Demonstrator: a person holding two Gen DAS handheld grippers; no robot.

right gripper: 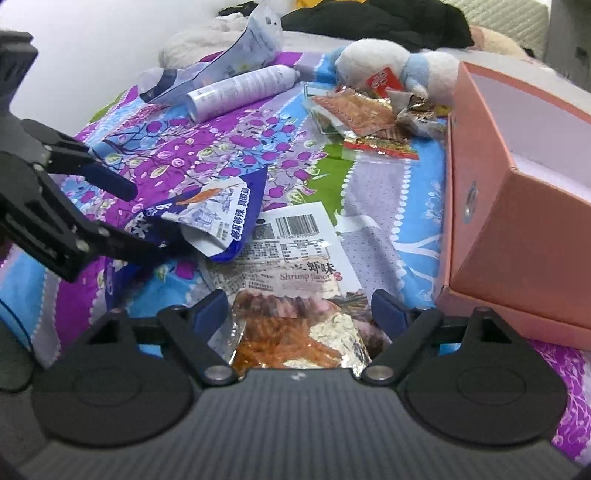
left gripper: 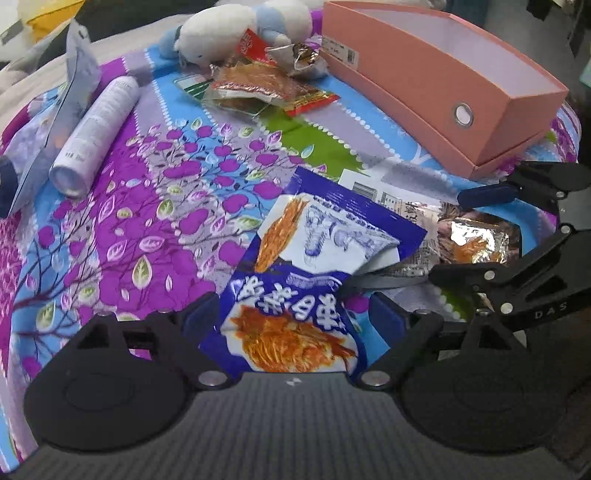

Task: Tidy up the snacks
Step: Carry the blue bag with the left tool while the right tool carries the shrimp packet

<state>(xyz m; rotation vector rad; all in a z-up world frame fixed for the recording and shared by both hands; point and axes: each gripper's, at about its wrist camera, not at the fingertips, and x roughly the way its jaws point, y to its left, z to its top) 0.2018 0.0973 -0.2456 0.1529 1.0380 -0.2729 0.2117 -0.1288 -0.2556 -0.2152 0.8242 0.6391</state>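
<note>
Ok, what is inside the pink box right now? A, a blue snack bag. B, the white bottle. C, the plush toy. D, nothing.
D: the pink box shows only its bare pale inside, while the snack bags, bottle and toy lie outside it on the cloth.

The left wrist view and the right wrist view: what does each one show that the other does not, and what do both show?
Only the left wrist view shows the blue snack bag's front picture, lying between the open left tool.

Only the right wrist view shows the shrimp snack pack's barcode and its contents between the open right tool.

Both show the pink box, the white bottle, the plush toy and the floral cloth.
</note>
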